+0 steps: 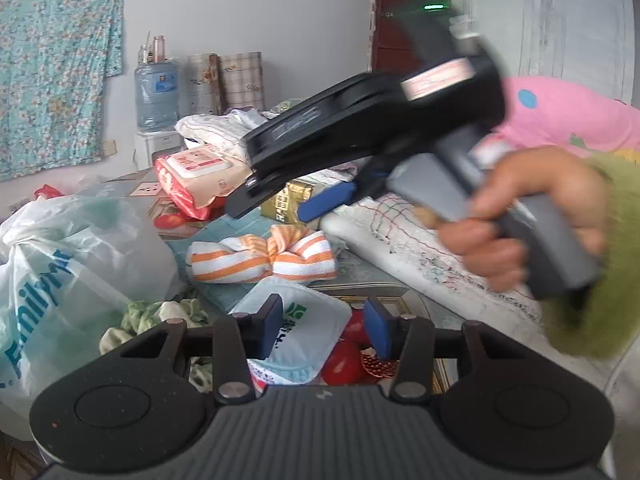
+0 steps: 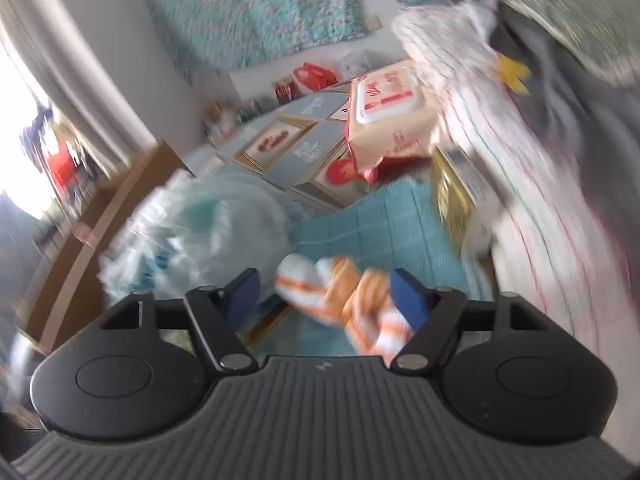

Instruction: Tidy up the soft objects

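Observation:
An orange-and-white striped towel (image 1: pixel 262 258), knotted in the middle, lies on a teal cloth (image 1: pixel 240 224) on the table. My left gripper (image 1: pixel 326 330) is open and empty, low over a white tissue pack (image 1: pixel 304 328). My right gripper (image 1: pixel 276 208) shows in the left wrist view, held by a hand above and behind the towel, jaws apart. In the blurred right wrist view the right gripper (image 2: pixel 324 292) is open with the striped towel (image 2: pixel 344 300) seen between its fingers; I cannot tell if they touch it.
A translucent plastic bag (image 1: pixel 68 264) sits left. A wet-wipes pack (image 1: pixel 196 178), a gold box (image 1: pixel 286 204), red fruit (image 1: pixel 342 362) and green cloth (image 1: pixel 160 314) crowd the table. A white embroidered quilt (image 1: pixel 420 248) and pink pillow (image 1: pixel 560 112) lie right.

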`<state>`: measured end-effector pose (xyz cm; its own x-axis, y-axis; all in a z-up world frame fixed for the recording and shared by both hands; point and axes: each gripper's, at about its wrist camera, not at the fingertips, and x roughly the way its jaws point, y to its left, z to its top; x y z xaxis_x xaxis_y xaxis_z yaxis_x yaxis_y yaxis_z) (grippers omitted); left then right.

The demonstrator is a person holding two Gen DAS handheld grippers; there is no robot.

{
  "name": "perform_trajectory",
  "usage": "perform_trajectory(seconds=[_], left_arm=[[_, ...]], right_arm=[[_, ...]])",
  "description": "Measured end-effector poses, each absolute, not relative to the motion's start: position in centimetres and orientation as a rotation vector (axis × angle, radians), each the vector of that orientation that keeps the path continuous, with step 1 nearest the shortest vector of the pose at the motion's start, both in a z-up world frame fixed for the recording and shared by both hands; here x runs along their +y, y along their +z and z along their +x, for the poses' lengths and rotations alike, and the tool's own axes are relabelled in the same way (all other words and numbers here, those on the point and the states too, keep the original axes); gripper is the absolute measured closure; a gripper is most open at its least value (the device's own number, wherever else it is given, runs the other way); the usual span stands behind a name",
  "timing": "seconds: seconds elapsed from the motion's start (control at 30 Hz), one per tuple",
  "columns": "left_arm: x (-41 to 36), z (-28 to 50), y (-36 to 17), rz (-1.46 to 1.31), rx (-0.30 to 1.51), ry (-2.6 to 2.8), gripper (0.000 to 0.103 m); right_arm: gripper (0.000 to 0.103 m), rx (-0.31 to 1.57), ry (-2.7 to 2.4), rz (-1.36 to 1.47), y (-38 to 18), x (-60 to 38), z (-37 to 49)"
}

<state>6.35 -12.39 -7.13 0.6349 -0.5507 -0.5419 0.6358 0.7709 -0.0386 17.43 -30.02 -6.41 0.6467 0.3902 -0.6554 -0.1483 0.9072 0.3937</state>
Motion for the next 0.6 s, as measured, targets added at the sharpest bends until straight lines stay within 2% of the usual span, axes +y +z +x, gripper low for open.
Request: perform_trajectory(seconds=[0.03,0.17,0.27,0.3,0.33,0.6], left_arm=[[-12.3,6.4,-7.2,0.161,0.564,-0.679,0.057],[-11.8,6.4,-7.1,0.158,0.563,-0.679,0.057],[-11.6,6.5,-7.1,0.157,0.559,-0.684,0.056],[-11.6,6.5,-7.1,0.157,0.556,-0.686,0.056],[-11.6,6.5,-7.1,0.157,0.554,-0.689,0.056],[-11.3,6.2,-7.2,0.140,0.554,-0.700,0.054]], right_arm=[[0.019,0.832,0.326,0.258,-6.7,-29.4,18.4],[0.020,0.924,0.349,0.089,-9.1,-27.1,21.0],[0.040,0.934,0.335,0.085,-9.6,-27.6,20.6],[0.052,0.937,0.330,0.117,-9.5,-28.3,20.2],[0.055,0.940,0.320,0.145,-9.4,-28.9,19.7],[0.056,1.004,0.242,0.307,-9.9,-32.7,14.3]])
